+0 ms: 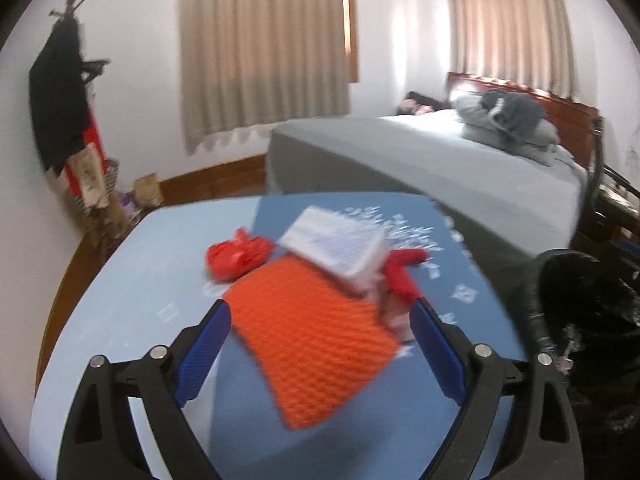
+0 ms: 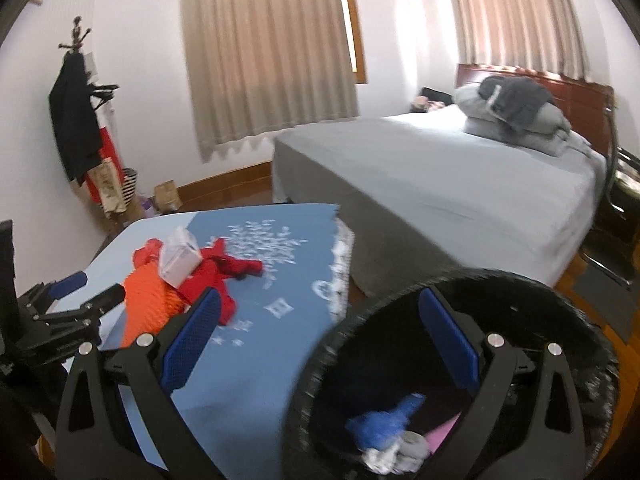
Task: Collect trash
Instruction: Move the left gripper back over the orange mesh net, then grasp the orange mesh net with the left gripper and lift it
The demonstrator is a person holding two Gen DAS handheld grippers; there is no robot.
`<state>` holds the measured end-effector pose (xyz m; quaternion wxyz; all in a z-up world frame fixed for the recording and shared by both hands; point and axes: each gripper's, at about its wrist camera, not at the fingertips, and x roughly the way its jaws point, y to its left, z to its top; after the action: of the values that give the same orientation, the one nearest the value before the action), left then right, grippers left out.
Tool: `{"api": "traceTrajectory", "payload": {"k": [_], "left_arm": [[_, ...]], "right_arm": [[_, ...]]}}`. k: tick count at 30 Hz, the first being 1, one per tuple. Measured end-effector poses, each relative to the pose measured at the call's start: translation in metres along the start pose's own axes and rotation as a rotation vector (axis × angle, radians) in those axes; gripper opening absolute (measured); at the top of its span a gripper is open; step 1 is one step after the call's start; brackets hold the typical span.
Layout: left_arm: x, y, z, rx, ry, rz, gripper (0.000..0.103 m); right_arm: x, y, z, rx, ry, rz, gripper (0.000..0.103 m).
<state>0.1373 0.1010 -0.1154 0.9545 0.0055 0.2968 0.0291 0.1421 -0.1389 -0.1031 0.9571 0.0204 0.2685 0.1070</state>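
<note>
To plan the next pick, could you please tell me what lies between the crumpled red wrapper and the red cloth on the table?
A white box lies between the red wrapper and the red cloth, resting partly on the orange mesh sheet; the left wrist view shows it best.

Walls: white
Windows: two, beige curtains drawn, upper centre and right
Bed: grey cover, right
Coat stand: left
Floor: wood

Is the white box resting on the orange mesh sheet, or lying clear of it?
Touching. In the left wrist view the white box overlaps the far corner of the orange mesh sheet with no gap between them.
</note>
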Motion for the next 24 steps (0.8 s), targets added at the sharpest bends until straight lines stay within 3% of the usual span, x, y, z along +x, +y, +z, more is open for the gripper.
{"api": "traceTrajectory", "payload": {"k": [6, 18, 21, 23, 24], "left_arm": [[0.027, 0.021, -0.016, -0.025, 0.075, 0.052, 0.089], [0.06, 0.013, -0.03, -0.035, 0.172, -0.012, 0.088], [0.058, 0.009, -0.029, -0.037, 0.173, -0.037, 0.074], [0.056, 0.008, -0.028, -0.042, 0.168, -0.053, 0.055], [0.054, 0.007, -0.029, -0.039, 0.164, -0.054, 0.051]], "right_arm": [[0.029, 0.025, 0.001, -0.026, 0.026, 0.025, 0.096], [0.06, 0.048, -0.014, -0.045, 0.085, 0.07, 0.096], [0.062, 0.05, -0.016, -0.046, 0.087, 0.074, 0.096], [0.062, 0.049, -0.017, -0.045, 0.091, 0.075, 0.096], [0.062, 0.049, -0.017, -0.045, 0.091, 0.076, 0.096]]}}
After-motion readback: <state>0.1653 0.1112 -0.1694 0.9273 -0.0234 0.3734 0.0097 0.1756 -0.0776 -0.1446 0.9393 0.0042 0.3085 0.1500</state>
